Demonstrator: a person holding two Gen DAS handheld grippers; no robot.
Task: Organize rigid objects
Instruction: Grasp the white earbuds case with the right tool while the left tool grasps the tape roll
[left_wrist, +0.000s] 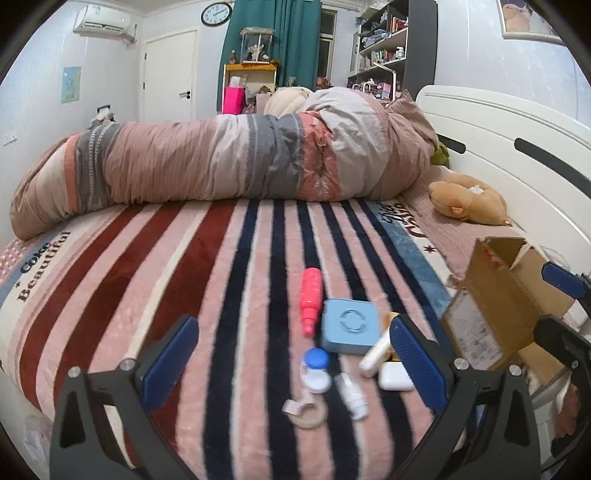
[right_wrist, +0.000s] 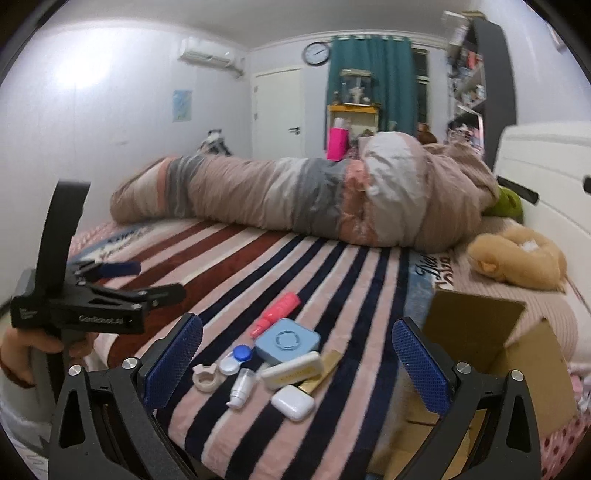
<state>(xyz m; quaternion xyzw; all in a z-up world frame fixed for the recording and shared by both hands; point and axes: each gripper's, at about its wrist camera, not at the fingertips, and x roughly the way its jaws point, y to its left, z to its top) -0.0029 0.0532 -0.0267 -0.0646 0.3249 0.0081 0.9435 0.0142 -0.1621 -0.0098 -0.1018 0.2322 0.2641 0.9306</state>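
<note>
Several small items lie on the striped blanket: a pink bottle (left_wrist: 311, 297) (right_wrist: 276, 309), a blue square case (left_wrist: 350, 325) (right_wrist: 287, 340), a contact lens case (left_wrist: 316, 370) (right_wrist: 236, 358), a tape roll (left_wrist: 306, 409) (right_wrist: 205, 376), a small white tube (left_wrist: 352, 395) (right_wrist: 242, 387), a cream case (left_wrist: 375, 354) (right_wrist: 291, 370) and a white earbud case (left_wrist: 395, 376) (right_wrist: 293, 402). My left gripper (left_wrist: 291, 363) is open and empty above them. My right gripper (right_wrist: 297, 363) is open and empty, close over the items. The left gripper also shows in the right wrist view (right_wrist: 125, 278).
An open cardboard box (left_wrist: 506, 306) (right_wrist: 517, 373) stands at the right bed edge. A rolled duvet (left_wrist: 240, 158) lies across the bed behind. A tan plush toy (left_wrist: 467, 199) (right_wrist: 517, 260) lies near the white headboard (left_wrist: 517, 147).
</note>
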